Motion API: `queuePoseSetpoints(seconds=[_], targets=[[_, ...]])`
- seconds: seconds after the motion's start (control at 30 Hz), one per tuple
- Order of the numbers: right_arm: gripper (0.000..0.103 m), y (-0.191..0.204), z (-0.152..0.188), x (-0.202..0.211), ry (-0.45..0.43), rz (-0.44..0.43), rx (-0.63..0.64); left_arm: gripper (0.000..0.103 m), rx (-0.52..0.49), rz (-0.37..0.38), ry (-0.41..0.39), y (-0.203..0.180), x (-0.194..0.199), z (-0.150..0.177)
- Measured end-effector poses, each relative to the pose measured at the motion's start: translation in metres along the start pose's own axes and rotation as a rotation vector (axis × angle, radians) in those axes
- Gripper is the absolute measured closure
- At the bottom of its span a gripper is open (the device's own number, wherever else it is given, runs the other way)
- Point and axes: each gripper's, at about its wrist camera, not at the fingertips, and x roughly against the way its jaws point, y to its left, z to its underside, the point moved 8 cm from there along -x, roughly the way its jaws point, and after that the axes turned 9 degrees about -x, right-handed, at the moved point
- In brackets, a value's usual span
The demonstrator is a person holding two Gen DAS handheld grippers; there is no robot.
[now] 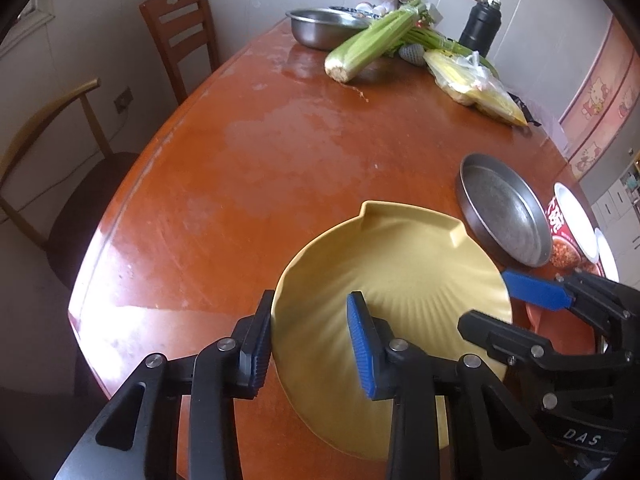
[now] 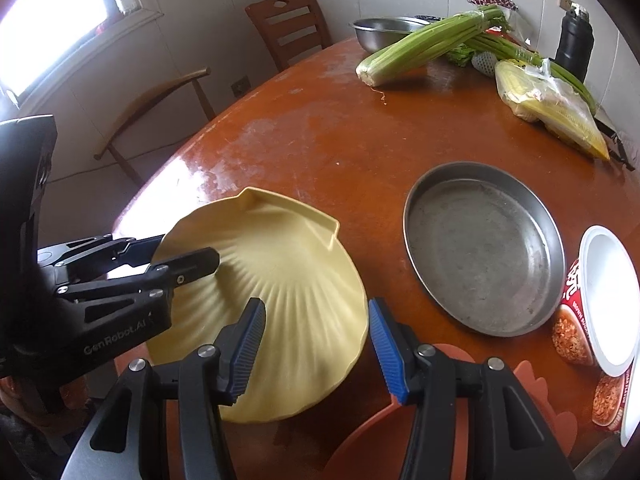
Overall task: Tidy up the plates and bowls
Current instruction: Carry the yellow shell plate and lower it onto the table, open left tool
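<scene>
I have the yellow shell-shaped plate [image 1: 384,276] between both tools, low in the centre of each view, tilted and seemingly lifted off the table [image 1: 280,152]. My left gripper [image 1: 308,340] straddles the plate's left rim, one pad outside and one over the ribbed inside; its jaws look spread wider than the rim is thick, so I judge it open, not yet pinching. My right gripper [image 2: 316,344] likewise stands wide across the plate's right edge, jaws parted, though the plate's lift suggests something bears it and I cannot tell which pad. The sorting looks barely begun: the metal pan [image 2: 484,248] sits alone at centre right, apart from the plate, and nothing is stacked yet. The printed paper bowls [image 2: 592,304] wait at the right edge. Only the right view shows the orange plate [image 2: 376,436] low in frame beneath the yellow one, and the window at upper left; the left view shows just a sliver of it, but gives the dark chair at its left edge.
</scene>
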Motion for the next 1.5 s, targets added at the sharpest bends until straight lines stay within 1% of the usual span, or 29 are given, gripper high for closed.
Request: queuePoseSetpoints(seconds=[0.13, 0.27, 0.47, 0.57, 0.83, 1.0, 1.03, 1.23, 1.5], targets=[[0.05, 0.003, -0.008, 0.009, -0.03, -0.015, -0.018, 0.067, -0.011, -0.008, -0.02, 0.002, 0.005, -0.015], [0.049, 0.002, -0.02, 0.013, -0.05, -0.012, -0.036, 0.067, -0.029, -0.022, -0.043, 0.003, 0.006, -0.035], [0.049, -0.002, -0.03, 0.014, -0.07, -0.004, -0.072, 0.066, -0.072, -0.033, -0.058, 0.0, -0.004, -0.062], [0.049, -0.008, -0.029, 0.011, -0.063, -0.006, -0.094, 0.066, -0.1, -0.039, -0.044, -0.004, -0.013, -0.067], [0.049, -0.02, -0.027, 0.0, -0.037, -0.002, -0.141, 0.066, -0.12, -0.031, -0.018, -0.009, -0.033, -0.066], [0.049, -0.021, -0.025, -0.006, -0.023, -0.006, -0.15, 0.066, -0.114, -0.028, -0.004, -0.007, -0.039, -0.062], [0.049, -0.021, -0.025, -0.007, -0.023, -0.006, -0.151, 0.064, -0.115, -0.026, -0.005, -0.007, -0.039, -0.062], [0.049, -0.019, -0.025, -0.01, -0.021, 0.01, -0.146, 0.064, -0.112, -0.022, 0.006, -0.005, -0.045, -0.059], [0.049, -0.019, -0.024, -0.009, -0.022, 0.016, -0.147, 0.063, -0.104, -0.028, -0.027, 0.0, -0.033, -0.061]])
